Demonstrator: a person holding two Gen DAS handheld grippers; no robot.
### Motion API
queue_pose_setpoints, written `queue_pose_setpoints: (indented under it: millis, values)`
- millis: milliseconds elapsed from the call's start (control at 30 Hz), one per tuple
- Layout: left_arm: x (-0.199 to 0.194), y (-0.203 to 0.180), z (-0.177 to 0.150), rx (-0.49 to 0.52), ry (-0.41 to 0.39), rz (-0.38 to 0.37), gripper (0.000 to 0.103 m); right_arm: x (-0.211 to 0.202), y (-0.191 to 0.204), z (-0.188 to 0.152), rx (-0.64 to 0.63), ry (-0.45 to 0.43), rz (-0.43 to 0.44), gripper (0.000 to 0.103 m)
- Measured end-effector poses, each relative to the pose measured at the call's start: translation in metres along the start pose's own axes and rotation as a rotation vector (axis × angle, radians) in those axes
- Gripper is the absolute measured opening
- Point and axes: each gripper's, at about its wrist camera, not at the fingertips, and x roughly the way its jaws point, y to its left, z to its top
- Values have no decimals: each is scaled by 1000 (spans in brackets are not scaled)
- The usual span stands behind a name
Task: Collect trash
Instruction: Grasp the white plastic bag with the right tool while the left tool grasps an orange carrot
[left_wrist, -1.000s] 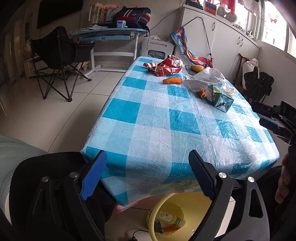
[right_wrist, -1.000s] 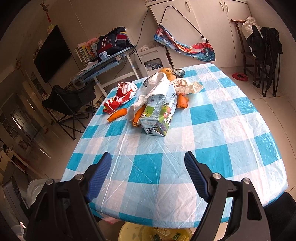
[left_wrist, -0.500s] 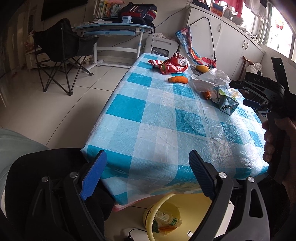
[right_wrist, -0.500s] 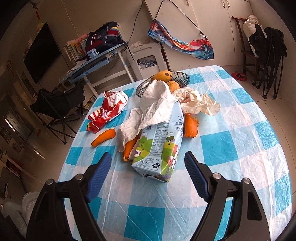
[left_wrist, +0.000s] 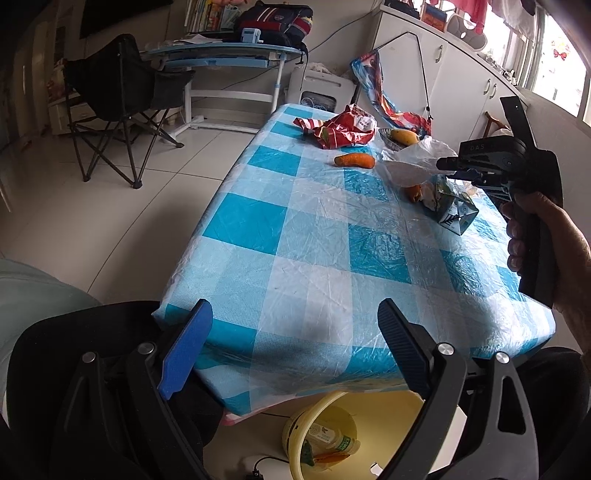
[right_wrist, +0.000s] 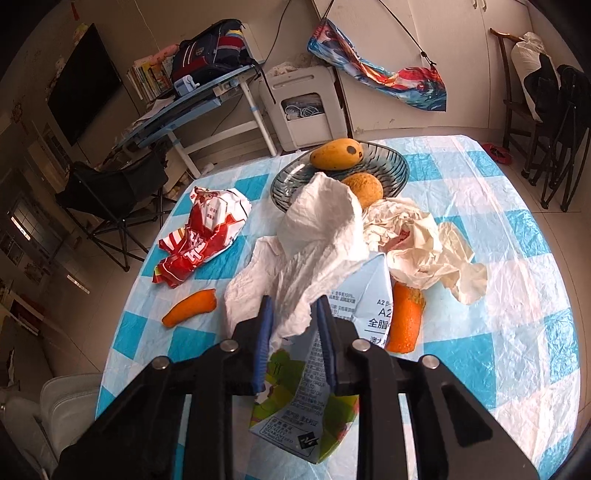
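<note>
The checked tablecloth (right_wrist: 498, 332) holds litter; the right gripper (right_wrist: 293, 314), jaws just closing, pinches the white tissue (right_wrist: 317, 236) over the milk carton (right_wrist: 306, 398); lift vertically, clearing the carton; left gripper (left_wrist: 295, 332) gapes empty above the yellow basin (left_wrist: 369, 424).

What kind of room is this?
Probably a home living or dining room: a table with a checked cloth, a bowl of fruit, a desk with a schoolbag, and a wall television.

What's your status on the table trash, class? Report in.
Right tongs just closed on milk carton, tissue pinched too. Left tongs open, empty. Orange peel touches carton.
</note>
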Motion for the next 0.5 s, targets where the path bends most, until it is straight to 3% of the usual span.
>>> queue_pose_setpoints:
  millis: [100,300,433,467,500]
  values:
    - [9,-2,22,17,-12,-24,88,-14,-4,-4,2,-14,63,5]
    - [39,-11,82,82,-61,-34,88,-75,-30,-42,38,18,247,4]
    - [76,-32,116,187,-72,-17,88,-94,-45,-67,-19,81,173,5]
    - [87,-39,123,215,-69,-12,88,-95,-45,-67,-48,81,126,14]
    - [97,-45,129,239,-67,-10,88,-95,-44,-64,-71,69,93,44]
